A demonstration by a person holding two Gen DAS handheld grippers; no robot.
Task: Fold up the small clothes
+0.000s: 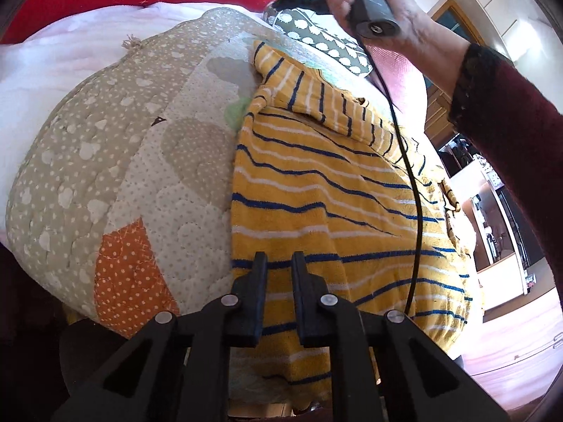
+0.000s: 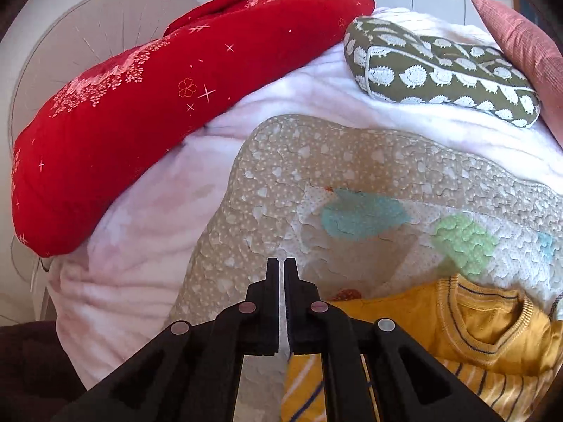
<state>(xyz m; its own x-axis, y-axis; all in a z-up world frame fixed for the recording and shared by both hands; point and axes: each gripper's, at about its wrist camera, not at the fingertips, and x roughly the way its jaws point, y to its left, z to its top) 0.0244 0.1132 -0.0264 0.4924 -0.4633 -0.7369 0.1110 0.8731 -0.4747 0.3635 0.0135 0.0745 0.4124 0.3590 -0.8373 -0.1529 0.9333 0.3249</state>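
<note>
A bed fills both views, covered by a pale pink fleece blanket (image 2: 140,232) with a quilted beige play mat (image 1: 105,161) spread on top of it. Beyond the bed, the left wrist view shows wooden cabinets and a kitchen counter at the right edge. At the head of the bed lie a red patterned cushion (image 2: 147,105), an olive pillow printed with white hedgehogs (image 2: 440,74) and a pink ribbed cushion (image 2: 520,49). No container appears in either view.

The yellow striped garment (image 1: 316,190), with blue and white stripes, lies on the mat's right part, one sleeve folded across its upper body. Its ribbed neckline shows in the right wrist view at lower right.

The left gripper (image 1: 278,263) hovers low over the garment's near hem, its fingers set apart with nothing between them. The right gripper (image 2: 281,267) is nearly closed, only a thin slit between the fingers, holding nothing, its tips over the mat just beside the garment's collar end. The person's right hand (image 1: 380,3) grips its handle, a black cable (image 1: 415,183) trailing down across the garment.
</note>
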